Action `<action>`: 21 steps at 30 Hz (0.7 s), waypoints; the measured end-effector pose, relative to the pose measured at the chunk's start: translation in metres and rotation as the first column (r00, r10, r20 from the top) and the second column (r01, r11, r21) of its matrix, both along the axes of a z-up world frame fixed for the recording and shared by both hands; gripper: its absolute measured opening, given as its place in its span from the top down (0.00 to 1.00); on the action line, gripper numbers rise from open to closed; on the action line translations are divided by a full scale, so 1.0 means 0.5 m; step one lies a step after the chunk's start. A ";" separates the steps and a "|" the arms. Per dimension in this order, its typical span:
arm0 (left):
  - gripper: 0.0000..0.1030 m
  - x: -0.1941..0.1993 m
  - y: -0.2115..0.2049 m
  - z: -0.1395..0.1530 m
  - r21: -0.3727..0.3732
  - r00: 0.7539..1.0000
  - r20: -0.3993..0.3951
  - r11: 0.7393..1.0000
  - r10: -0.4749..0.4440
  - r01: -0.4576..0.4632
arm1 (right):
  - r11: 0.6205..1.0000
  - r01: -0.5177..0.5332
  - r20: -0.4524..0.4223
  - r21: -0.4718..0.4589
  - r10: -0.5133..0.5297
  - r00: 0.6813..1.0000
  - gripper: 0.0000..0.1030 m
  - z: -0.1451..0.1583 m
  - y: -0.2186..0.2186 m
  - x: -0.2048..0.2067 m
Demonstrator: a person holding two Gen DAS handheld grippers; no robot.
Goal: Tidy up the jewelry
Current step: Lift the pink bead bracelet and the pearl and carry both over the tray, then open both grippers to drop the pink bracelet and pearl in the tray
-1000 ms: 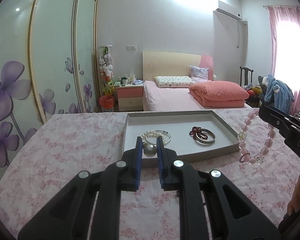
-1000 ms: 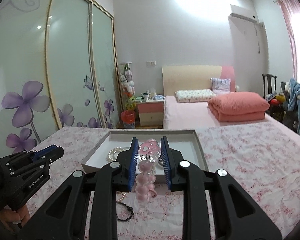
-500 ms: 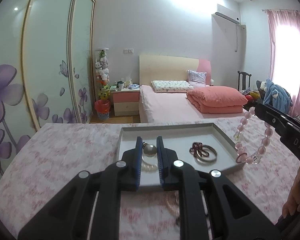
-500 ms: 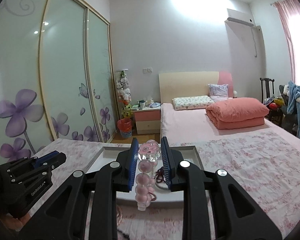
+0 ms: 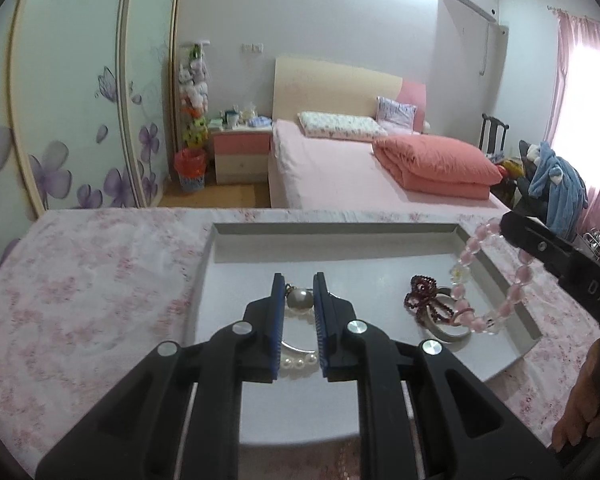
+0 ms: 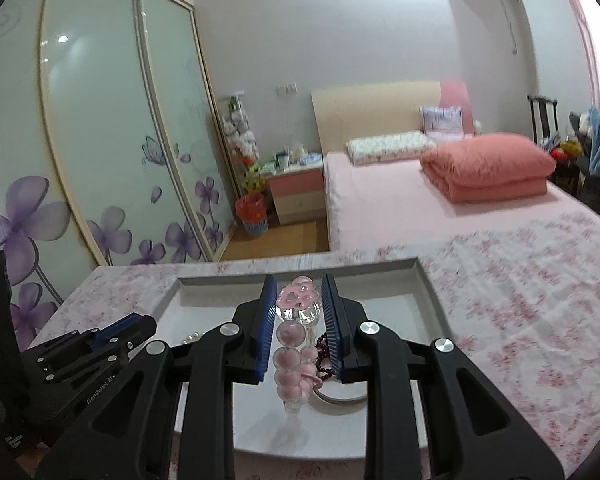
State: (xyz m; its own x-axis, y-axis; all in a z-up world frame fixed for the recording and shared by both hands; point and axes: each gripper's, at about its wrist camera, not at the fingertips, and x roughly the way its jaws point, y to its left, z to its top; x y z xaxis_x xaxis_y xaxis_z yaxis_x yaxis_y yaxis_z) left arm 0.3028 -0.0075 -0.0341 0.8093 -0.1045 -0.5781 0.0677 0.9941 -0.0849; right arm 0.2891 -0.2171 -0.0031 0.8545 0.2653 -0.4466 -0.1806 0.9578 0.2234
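- Left tongs (image 5: 298,286) low over the near-left part of the grey tray (image 5: 332,229), blue pads narrowly parted and closed on a round grey pearl pendant (image 5: 299,299), pinched near the tips.
- Beneath those pads, lying on the tray floor: a white pearl bracelet (image 5: 299,360), partly hidden by the tongs.
- Right tongs (image 6: 299,290) over the tray's near-right part, gripping a pink bead bracelet (image 6: 290,354) at its pink flower charm (image 6: 299,298); rest of the loop hanging straight down between the pads, lowest beads close above the tray floor, contact not certain.
- Same pink bead bracelet (image 5: 496,276) seen from the left wrist view dangling from the black tip of the right tongs (image 5: 512,226) over the tray's right rim.
- On the tray floor under that loop: a dark red bead bracelet (image 5: 422,298) bunched against a silver bangle (image 5: 446,330), both towards the tray's right side.
- Tray resting on the tabletop (image 5: 88,280) with its pink floral cloth, close to the far edge.
- Left tongs' black body (image 6: 80,354) visible at the lower left of the right wrist view, beside the tray's left rim.
- Beyond the tabletop: a bed (image 5: 332,168) with a folded coral quilt (image 5: 440,166) and a pink nightstand (image 5: 242,152).
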 end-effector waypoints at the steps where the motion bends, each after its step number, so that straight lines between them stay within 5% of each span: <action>1: 0.86 0.012 -0.002 -0.007 -0.004 1.000 -0.012 1.000 -0.006 0.006 | 1.000 -0.002 -0.021 0.009 0.002 1.000 0.77 -0.010 -0.001 0.013; 7: 0.79 0.048 -0.004 -0.030 -0.013 0.999 -0.042 1.000 -0.017 0.016 | 1.000 0.008 -0.082 -0.004 -0.008 0.997 0.75 -0.036 0.000 0.044; 10: 0.73 0.048 0.003 -0.033 -0.024 0.999 -0.042 1.000 -0.010 0.009 | 1.000 0.026 -0.069 -0.007 -0.026 0.997 0.59 -0.033 -0.012 0.034; 21: 0.72 0.007 0.041 0.006 -0.077 1.000 -0.027 0.997 0.014 -0.016 | 1.000 0.021 -0.039 -0.023 -0.022 0.999 0.59 -0.010 -0.031 -0.026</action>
